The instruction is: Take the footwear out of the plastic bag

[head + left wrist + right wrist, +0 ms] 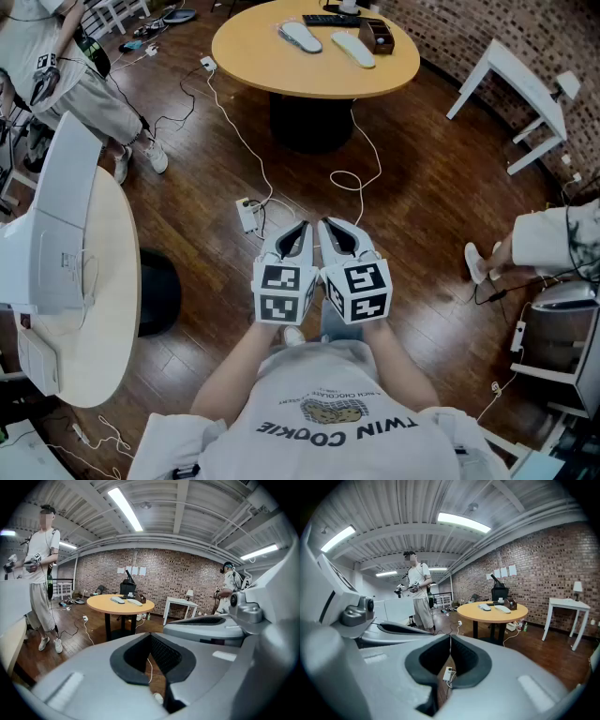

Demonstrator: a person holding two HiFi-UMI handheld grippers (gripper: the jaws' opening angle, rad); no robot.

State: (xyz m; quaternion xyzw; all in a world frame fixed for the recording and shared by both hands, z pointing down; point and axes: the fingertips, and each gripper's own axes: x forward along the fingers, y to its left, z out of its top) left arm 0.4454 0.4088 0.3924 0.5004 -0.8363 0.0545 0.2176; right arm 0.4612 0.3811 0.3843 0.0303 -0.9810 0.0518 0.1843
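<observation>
- Progress – judging the task as not yet started: neither gripper is touching or carrying anything, so the whole of the unbagging is waiting to be done.
- Left gripper [296, 236]: jaws are sitting closed pad to pad, with only floor [422, 187] showing below where they meet.
- Right gripper [339, 238]: jaws are likewise meeting at the tips, empty, and it is hanging just beside the left one, close in front of the person's chest.
- A power strip [248, 216] is lying on the floor just beyond the tips.
- Well apart, ahead: two pale shoe-shaped pieces [300, 36] are lying on the round table [281, 80] near a dark box [377, 36] – likely the footwear. I cannot make out a plastic bag around them.
</observation>
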